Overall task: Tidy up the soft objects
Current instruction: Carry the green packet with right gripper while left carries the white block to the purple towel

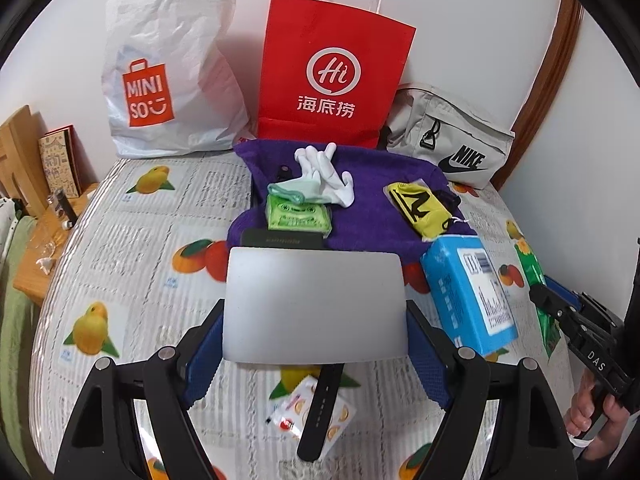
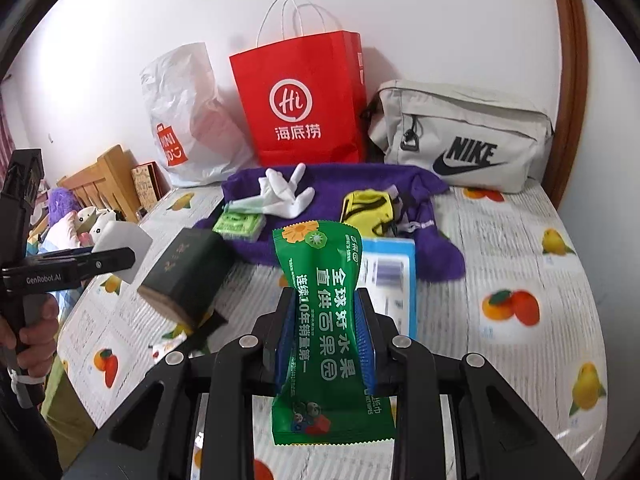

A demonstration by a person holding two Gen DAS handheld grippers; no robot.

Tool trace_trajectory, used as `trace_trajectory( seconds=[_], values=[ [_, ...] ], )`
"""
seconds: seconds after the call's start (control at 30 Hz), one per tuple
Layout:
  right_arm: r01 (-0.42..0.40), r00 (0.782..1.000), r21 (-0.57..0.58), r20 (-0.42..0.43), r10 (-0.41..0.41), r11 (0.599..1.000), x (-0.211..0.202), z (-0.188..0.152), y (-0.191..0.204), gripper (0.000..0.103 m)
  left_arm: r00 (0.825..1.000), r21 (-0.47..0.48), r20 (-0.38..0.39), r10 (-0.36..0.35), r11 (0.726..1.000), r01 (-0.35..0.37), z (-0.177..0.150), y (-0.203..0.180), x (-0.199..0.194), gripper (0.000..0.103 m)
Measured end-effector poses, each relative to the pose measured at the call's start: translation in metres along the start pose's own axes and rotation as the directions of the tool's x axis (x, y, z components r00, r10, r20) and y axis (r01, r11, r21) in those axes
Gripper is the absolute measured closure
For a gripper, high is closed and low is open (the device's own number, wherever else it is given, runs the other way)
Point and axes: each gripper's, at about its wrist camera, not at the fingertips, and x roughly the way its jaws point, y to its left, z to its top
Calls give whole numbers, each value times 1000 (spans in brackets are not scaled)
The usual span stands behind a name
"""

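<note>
Green wet-wipes pack (image 2: 326, 320) upright lengthwise

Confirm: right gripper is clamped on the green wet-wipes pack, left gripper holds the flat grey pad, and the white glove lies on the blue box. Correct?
One error: the white glove lies on the purple towel, not the blue box, as the left wrist view shows. The rest holds: the right gripper is clamped on the green wet-wipes pack, and the left gripper holds the flat grey pad.

Green wet-wipes packet (image 2: 326, 320), purple towel (image 1: 368, 204), red paper bag (image 1: 334, 76), fruit-printed bedsheet (image 1: 132, 240).
</note>
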Motion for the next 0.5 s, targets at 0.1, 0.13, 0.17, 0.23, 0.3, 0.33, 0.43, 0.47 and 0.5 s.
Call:
trace_trajectory(
  seconds=[0.1, 0.13, 0.17, 0.23, 0.3, 0.33, 0.43, 0.47, 0.5],
  values=[
    [-10, 1000, -9, 9, 10, 1000, 11, 13, 0, 74, 1000, 10, -1, -6, 1000, 6, 11, -4, 10, 22],
    [-13, 1000, -11, 13, 13, 1000, 16, 19, -1, 74, 1000, 14, 0, -6, 1000, 6, 14, -5, 13, 22],
    [-13, 1000, -13, 16, 14, 1000, 19, 23, -1, 74, 1000, 18, -1, -6, 1000, 6, 18, -7, 17, 22],
    [-21, 999, -13, 29, 21, 1000, 29, 34, -4, 74, 1000, 23, -4, -5, 1000, 5, 24, -10, 25, 22],
    [-26, 999, -6, 27, 26, 1000, 38, 41, -7, 74, 1000, 24, -7, -7, 1000, 7, 31, -11, 33, 22],
    [-30, 999, -3, 28, 30, 1000, 43, 46, -9, 74, 1000, 23, -9, -7, 1000, 8, 34, -12, 37, 22],
    [-46, 999, 4, 30, 45, 999, 54, 58, -14, 74, 1000, 14, -10, -11, 1000, 11, 43, -10, 48, 22],
    [-47, 998, 5, 30, 46, 999, 58, 62, -16, 74, 1000, 8, -13, -15, 1000, 15, 47, -9, 52, 22],
    [-49, 998, 4, 29, 48, 999, 63, 66, -18, 74, 1000, 2, -18, -20, 1000, 20, 49, -8, 56, 22]
  ],
)
